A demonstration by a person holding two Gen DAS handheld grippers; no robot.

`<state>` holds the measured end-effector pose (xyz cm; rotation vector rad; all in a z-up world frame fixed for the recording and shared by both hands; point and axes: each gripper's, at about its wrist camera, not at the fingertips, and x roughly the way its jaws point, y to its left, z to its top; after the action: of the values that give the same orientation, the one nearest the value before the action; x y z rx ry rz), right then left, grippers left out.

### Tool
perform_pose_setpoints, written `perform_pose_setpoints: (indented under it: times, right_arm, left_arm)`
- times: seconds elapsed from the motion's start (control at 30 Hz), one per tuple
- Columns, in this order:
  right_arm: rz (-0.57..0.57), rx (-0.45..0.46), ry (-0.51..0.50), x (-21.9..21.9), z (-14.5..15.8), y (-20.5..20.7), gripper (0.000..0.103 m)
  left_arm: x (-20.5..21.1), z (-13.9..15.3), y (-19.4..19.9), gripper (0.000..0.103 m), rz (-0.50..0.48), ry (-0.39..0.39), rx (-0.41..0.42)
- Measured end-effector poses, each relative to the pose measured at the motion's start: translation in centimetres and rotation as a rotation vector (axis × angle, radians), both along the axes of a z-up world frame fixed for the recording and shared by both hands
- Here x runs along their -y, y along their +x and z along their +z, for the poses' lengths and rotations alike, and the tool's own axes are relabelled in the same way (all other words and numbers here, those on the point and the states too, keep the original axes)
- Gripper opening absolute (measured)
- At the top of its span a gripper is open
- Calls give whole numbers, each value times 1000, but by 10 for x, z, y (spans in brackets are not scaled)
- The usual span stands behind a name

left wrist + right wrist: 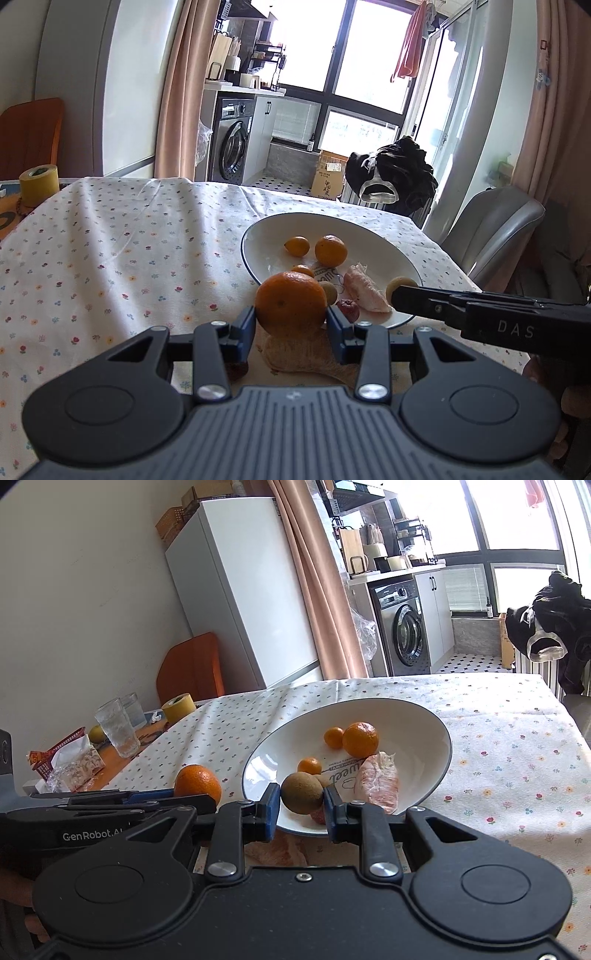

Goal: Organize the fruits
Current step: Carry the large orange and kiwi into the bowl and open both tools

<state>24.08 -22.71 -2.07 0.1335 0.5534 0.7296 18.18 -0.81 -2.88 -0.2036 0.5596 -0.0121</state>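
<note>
My left gripper (pixel 291 319) is shut on a large orange (pixel 290 302), held just before the near left rim of the white plate (pixel 266 236). From the right, my right gripper (pixel 398 293) reaches over the plate's near edge, shut on a small brown round fruit (pixel 302 793). In the right wrist view that gripper (pixel 302 805) hovers above the plate (pixel 406 731), which holds a medium orange (pixel 360 739), two small oranges (pixel 333 737) (pixel 309 766), a peeled pink citrus segment (pixel 380 782) and a partly hidden red fruit (pixel 348 309).
The flowered tablecloth (pixel 129 251) covers the table. A piece of peel (pixel 295 354) lies under my left gripper. At the far left stand a yellow tape roll (pixel 178 706), drinking glasses (pixel 117 727) and a red basket (pixel 55 753). A grey chair (pixel 491 229) is at the right edge.
</note>
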Motion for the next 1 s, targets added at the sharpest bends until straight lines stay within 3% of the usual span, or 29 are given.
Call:
perform_pose_setpoints:
  times: [0.73, 1.0]
  right_arm:
    - [-70, 1, 14, 18, -1, 30, 24]
    - [-79, 19, -4, 13, 4, 31, 24]
  left_arm:
    - [23, -1, 52, 40, -21, 15, -32]
    - [18, 4, 41, 44, 1, 24, -8]
